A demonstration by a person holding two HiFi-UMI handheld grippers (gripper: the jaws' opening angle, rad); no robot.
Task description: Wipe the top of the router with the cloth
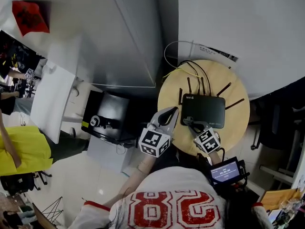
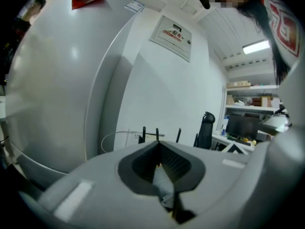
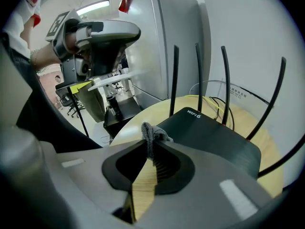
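A black router (image 1: 203,109) with several upright antennas lies on a round wooden table (image 1: 238,123). My right gripper (image 1: 189,123) is at the router's near left edge, shut on a bunched grey cloth (image 3: 151,132). The cloth pokes out past the fingertips, just short of the router (image 3: 209,140); whether it touches the router I cannot tell. My left gripper (image 1: 170,112) hangs in the air over the table's left edge, beside the router, its jaws closed. From the left gripper (image 2: 158,148) view only the antenna tips (image 2: 157,133) show above the closed jaws.
A tall grey cabinet (image 1: 128,32) stands to the left of the table. On the floor below it sits a black box (image 1: 107,116). Yellow and white cables (image 1: 178,70) loop behind the router. A black office chair (image 2: 205,128) stands beyond.
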